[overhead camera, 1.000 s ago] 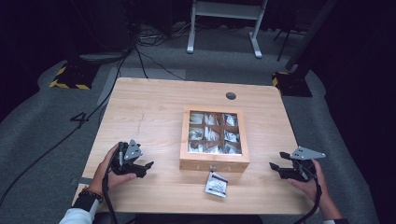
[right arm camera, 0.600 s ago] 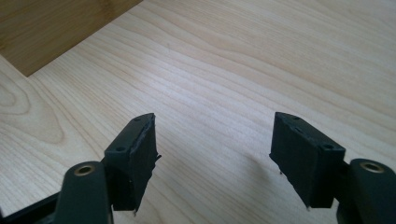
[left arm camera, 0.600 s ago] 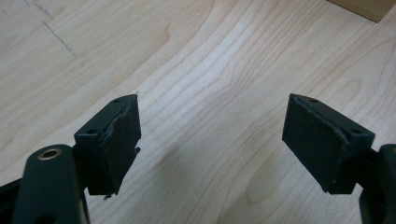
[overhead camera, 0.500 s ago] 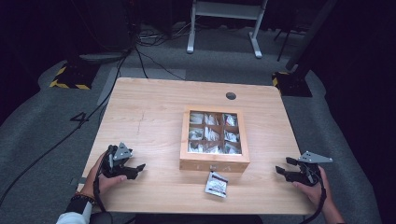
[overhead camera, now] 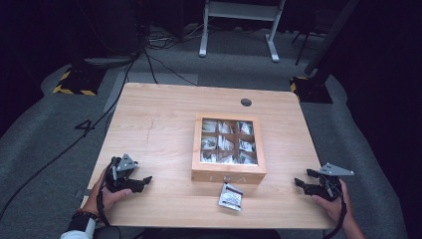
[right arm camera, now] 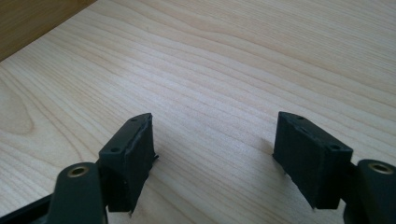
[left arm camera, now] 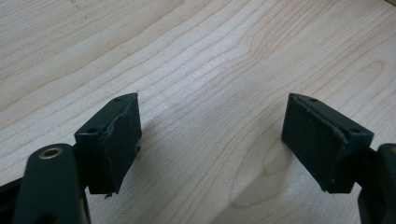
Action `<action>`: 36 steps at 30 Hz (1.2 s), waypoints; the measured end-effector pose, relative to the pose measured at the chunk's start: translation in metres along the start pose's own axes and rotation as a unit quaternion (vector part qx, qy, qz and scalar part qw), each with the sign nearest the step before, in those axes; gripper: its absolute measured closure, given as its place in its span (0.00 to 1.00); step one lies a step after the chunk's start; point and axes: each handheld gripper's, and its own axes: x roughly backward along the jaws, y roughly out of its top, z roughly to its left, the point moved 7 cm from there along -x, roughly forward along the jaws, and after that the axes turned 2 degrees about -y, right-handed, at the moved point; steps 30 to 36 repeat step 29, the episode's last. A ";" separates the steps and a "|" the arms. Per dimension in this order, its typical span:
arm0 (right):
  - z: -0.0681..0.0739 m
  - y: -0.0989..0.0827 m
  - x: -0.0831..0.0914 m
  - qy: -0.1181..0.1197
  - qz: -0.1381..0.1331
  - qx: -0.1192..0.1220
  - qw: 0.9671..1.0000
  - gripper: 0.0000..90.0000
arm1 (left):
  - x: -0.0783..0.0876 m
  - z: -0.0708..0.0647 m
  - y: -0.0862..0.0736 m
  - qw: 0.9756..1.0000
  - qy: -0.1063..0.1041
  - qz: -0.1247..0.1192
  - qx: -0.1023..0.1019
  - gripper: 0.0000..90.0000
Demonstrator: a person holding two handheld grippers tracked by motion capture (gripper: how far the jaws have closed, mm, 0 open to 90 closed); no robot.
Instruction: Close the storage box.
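1. Resting low near the desk (overhead camera: 159, 114), my left hand-held gripper (overhead camera: 141, 182) sits at the near left corner, its jaws spread wide with only bare wood between them; they closed a little just before this.
2. My right hand-held gripper (overhead camera: 302, 180) sits at the near right edge, jaws also wide and holding nothing; they have just been opening further.
3. The packet (overhead camera: 231, 196) lies flat on the desk between my two hand-held grippers, just in front of the box (overhead camera: 228, 177) and well apart from either one.
4. The packet is small, roughly square and silvery grey with a darker patch on its face, turned slightly askew to the desk edge.
5. The box is shallow, of light wood, and split into a three-by-three grid of compartments, each holding similar silvery packets.
6. In the left gripper view and the right gripper view, the black pads (left arm camera: 120, 140) (right arm camera: 135, 158) stand over pale wood grain.
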 end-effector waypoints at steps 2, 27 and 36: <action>0.000 0.000 0.000 0.000 0.000 0.000 1.000 0.32 | 0.000 0.000 0.000 1.000 0.001 0.001 -0.002 0.22; 0.000 0.000 0.000 0.000 0.000 0.000 1.000 0.31 | 0.000 0.001 0.000 1.000 0.001 0.002 -0.001 0.22; 0.000 0.000 0.000 0.000 0.001 0.000 1.000 0.30 | 0.000 0.001 0.000 1.000 0.002 0.001 -0.002 0.22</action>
